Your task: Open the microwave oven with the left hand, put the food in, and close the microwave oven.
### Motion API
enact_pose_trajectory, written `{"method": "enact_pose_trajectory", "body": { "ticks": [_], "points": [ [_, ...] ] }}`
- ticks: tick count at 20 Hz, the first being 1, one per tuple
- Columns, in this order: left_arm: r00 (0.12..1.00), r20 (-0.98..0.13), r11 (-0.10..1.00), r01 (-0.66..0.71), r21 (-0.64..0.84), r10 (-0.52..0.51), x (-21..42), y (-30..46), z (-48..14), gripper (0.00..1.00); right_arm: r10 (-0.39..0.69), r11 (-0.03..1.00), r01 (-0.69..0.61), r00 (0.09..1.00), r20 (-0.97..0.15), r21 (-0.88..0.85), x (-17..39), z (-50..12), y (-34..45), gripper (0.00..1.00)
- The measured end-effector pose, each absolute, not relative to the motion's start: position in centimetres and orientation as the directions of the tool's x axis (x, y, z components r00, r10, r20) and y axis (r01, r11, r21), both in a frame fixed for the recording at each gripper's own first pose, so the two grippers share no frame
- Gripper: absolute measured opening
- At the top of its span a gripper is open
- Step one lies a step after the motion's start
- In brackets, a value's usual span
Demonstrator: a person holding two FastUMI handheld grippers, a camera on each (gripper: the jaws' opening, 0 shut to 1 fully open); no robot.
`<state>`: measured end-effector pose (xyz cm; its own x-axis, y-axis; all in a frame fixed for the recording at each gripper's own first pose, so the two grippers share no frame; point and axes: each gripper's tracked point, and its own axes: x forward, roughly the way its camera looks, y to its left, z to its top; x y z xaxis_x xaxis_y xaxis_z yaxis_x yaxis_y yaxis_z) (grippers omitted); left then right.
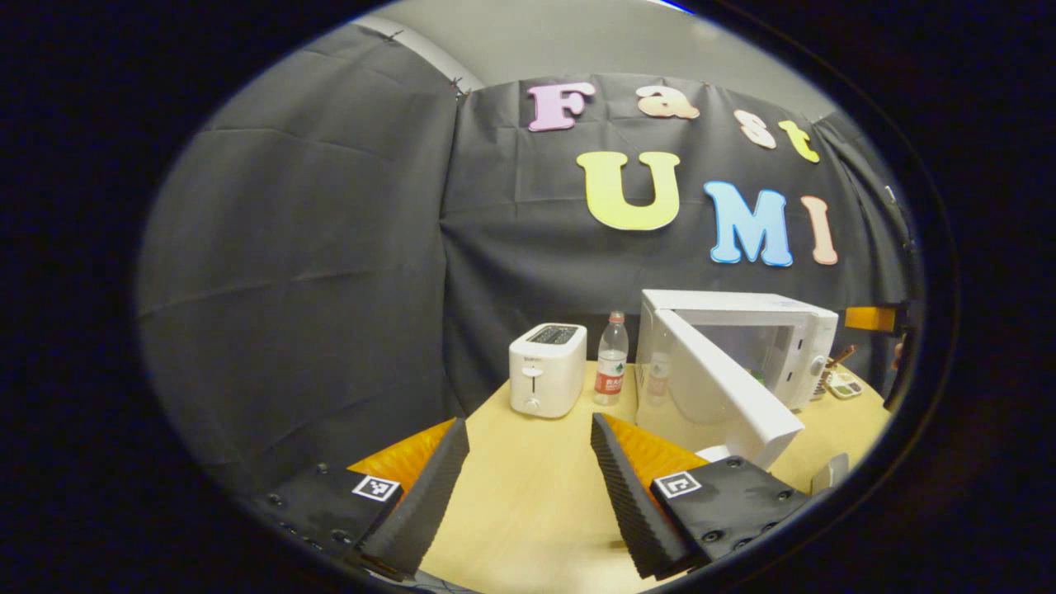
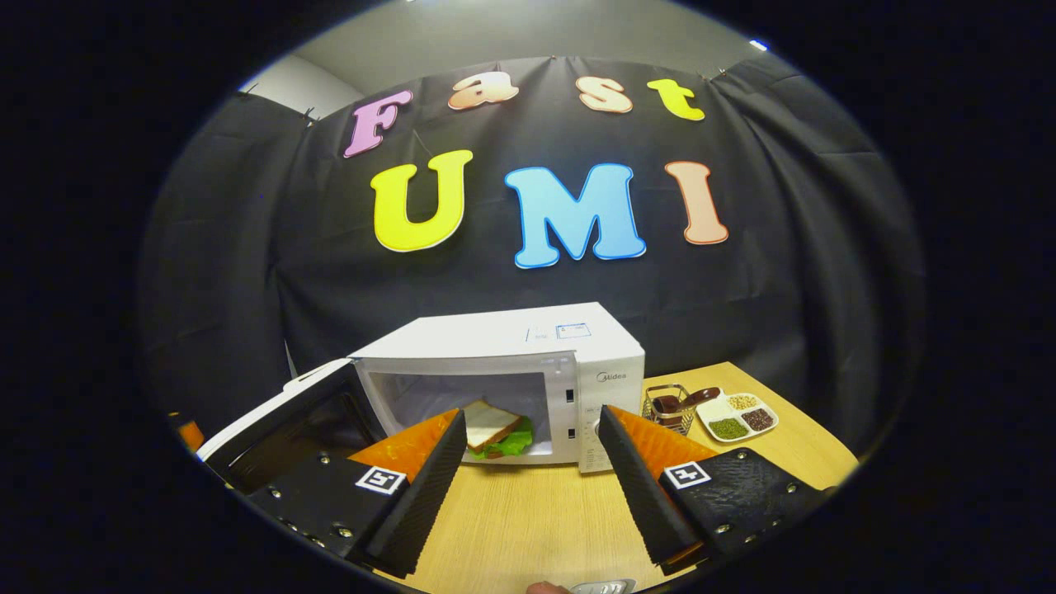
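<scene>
Desk [image 2: 536, 511], light wood, carries all items. Microwave oven [image 2: 528, 388] at desk's rear, door [image 2: 280, 417] swung open toward its left side. Sandwich [image 2: 495, 429], bread over green lettuce, sits inside oven cavity near its front. Toaster [image 1: 548, 370] stands left of oven, water bottle [image 1: 611, 360] between them. Wire basket [image 2: 670, 406] and 4-compartment dish [image 2: 737, 417] beside oven's control side. Left tool [image 1: 528, 470] released, fingers spread, nothing between. Right tool [image 2: 532, 470] released, fingers apart over desk, facing oven opening.
</scene>
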<state>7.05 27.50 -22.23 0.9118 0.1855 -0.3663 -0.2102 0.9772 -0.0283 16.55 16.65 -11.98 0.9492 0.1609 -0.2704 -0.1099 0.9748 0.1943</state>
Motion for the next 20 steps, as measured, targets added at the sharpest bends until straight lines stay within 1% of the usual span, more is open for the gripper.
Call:
{"method": "enact_pose_trajectory", "body": {
  "ticks": [2,3,5,7,9,10,11,12,13,14,15,16,17,19,20],
  "points": [
    [0.893,-0.406,0.976,-0.218,-0.018,0.192,6.1,26.7,-24.0,0.95,0.168,0.975,-0.121,0.952,-0.256,0.188,15.6,-10.9,15.5,0.98],
    [0.889,-0.417,0.976,-0.216,-0.018,0.189,5.8,26.2,-24.7,0.92,0.171,0.975,-0.128,0.954,-0.246,0.179,15.2,-10.3,14.9,0.98],
    [0.882,-0.437,0.977,-0.21,-0.033,0.174,5.4,24.6,-25.4,0.66,0.169,0.98,-0.14,0.961,-0.219,0.143,14.6,-9.5,13.5,0.98],
    [0.878,-0.452,0.98,-0.196,-0.038,0.158,5.2,23.0,-25.9,0.39,0.174,0.981,-0.15,0.96,-0.22,0.122,13.7,-9.4,12.5,0.98],
    [0.871,-0.466,0.983,-0.184,-0.024,0.152,5.1,21.9,-26.5,0.36,0.182,0.98,-0.158,0.959,-0.218,0.123,12.9,-9.3,11.2,0.98],
    [0.87,-0.467,0.982,-0.188,-0.023,0.156,5.2,21.7,-26.4,0.22,0.178,0.981,-0.154,0.96,-0.217,0.12,12.5,-9.3,10.3,0.98],
    [0.872,-0.467,0.983,-0.183,-0.03,0.148,5.4,21.1,-26.1,0.11,0.176,0.981,-0.153,0.96,-0.216,0.12,12.1,-9.2,9.4,0.98],
    [0.874,-0.464,0.983,-0.18,-0.037,0.143,5.4,20.3,-26.0,0.11,0.174,0.981,-0.15,0.961,-0.217,0.122,11.7,-9.2,8.7,0.98],
    [0.877,-0.459,0.983,-0.179,-0.031,0.145,5.4,19.8,-25.7,0.11,0.171,0.981,-0.146,0.961,-0.218,0.124,11.3,-9.2,7.8,0.93],
    [0.877,-0.448,0.98,-0.201,-0.009,0.176,5.8,20.1,-25.6,0.11,0.167,0.982,-0.143,0.961,-0.219,0.124,10.9,-9.2,6.8,0.98],
    [0.876,-0.447,0.98,-0.2,0.002,0.18,5.3,19.6,-25.2,0.07,0.163,0.983,-0.138,0.962,-0.219,0.122,10.5,-9.1,5.8,0.98],
    [0.877,-0.446,0.98,-0.198,0.003,0.178,5.1,19.3,-25.2,0.07,0.159,0.983,-0.135,0.964,-0.215,0.122,10.2,-9.0,4.7,0.98],
    [0.879,-0.446,0.981,-0.192,-0.006,0.169,5.2,18.5,-25.1,0.06,0.156,0.984,-0.131,0.965,-0.213,0.123,9.9,-9.0,3.9,0.98],
    [0.879,-0.449,0.983,-0.181,-0.009,0.158,5.2,17.0,-25.2,0.07,0.151,0.984,-0.125,0.965,-0.215,0.129,9.1,-9.1,2.4,0.98],
    [0.88,-0.448,0.984,-0.175,0.006,0.159,5.1,16.3,-25.1,0.06,0.15,0.983,-0.124,0.964,-0.217,0.133,8.8,-9.1,1.6,0.98]
  ]
}}
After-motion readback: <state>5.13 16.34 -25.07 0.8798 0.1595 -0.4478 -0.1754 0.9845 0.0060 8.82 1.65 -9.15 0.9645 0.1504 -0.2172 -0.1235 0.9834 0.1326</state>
